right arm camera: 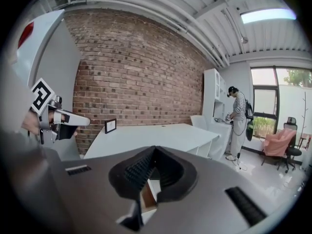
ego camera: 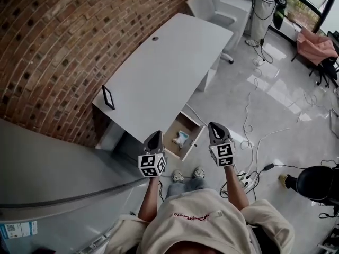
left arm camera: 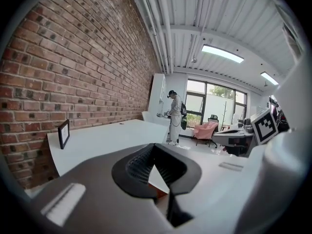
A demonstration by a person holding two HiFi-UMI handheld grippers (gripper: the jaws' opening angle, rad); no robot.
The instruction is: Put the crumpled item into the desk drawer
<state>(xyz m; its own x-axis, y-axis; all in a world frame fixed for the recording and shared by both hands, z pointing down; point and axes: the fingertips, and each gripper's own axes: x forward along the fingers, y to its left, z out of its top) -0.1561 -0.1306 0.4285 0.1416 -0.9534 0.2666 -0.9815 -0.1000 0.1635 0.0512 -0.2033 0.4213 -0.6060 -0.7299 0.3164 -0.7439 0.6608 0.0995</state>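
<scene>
The white desk (ego camera: 164, 67) stands along the brick wall, and its wooden drawer (ego camera: 194, 141) is pulled open at the near end. A crumpled white and pale blue item (ego camera: 181, 138) lies inside the drawer. My left gripper (ego camera: 155, 137) hangs just left of the drawer, above floor level, shut and holding nothing. My right gripper (ego camera: 216, 128) hovers just right of the drawer, also shut and holding nothing. In the left gripper view the jaws (left arm camera: 155, 147) meet at the tips; the right gripper view shows the same (right arm camera: 155, 149).
A small black picture frame (ego camera: 108, 97) stands on the desk's near left corner. A white chair (ego camera: 204, 7) sits at the far end, with a person (ego camera: 262, 4) standing beyond. Cables (ego camera: 248, 123) and a power strip (ego camera: 243, 179) lie on the floor to the right. A black chair (ego camera: 317, 182) is at right.
</scene>
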